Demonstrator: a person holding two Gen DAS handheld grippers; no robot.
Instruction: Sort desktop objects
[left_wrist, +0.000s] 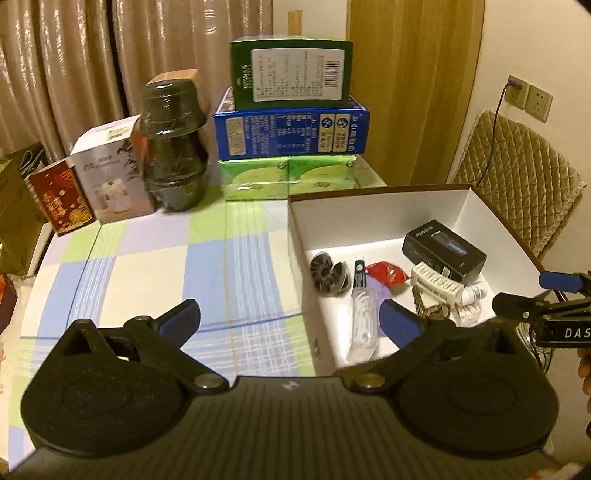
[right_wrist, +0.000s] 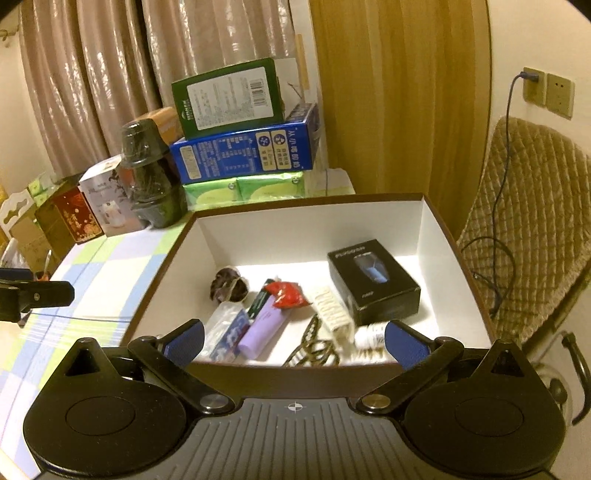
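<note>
We hold our left gripper (left_wrist: 290, 321) wide open with nothing between its blue pads. It hangs over the checked tablecloth (left_wrist: 147, 266), just at the left wall of the big white box (left_wrist: 376, 214). We hold our right gripper (right_wrist: 294, 341) wide open too, and nothing is in it. It hangs over the near edge of the same box.

All the little things lie inside the box. A black carton (right_wrist: 375, 282) sits on the right side, toward the far wall. A dark brown hair tie (right_wrist: 229, 288) lies on the left. Next to it we see a red packet (right_wrist: 286, 294) and a purple tube (right_wrist: 264, 323) that points at us. A clear bag with something white and blue (right_wrist: 225, 332) lies near the left front corner. A brown claw clip (right_wrist: 314, 347) lies close to the near wall, and a small white bottle (right_wrist: 369, 334) lies to the right of it. A ribbed white piece (right_wrist: 332, 310) lies between the packet and the black carton.

Far behind the box we see a green box (left_wrist: 291, 74) on a blue box (left_wrist: 291, 129), and a stack of dark bowls (left_wrist: 173, 147) to their left.
</note>
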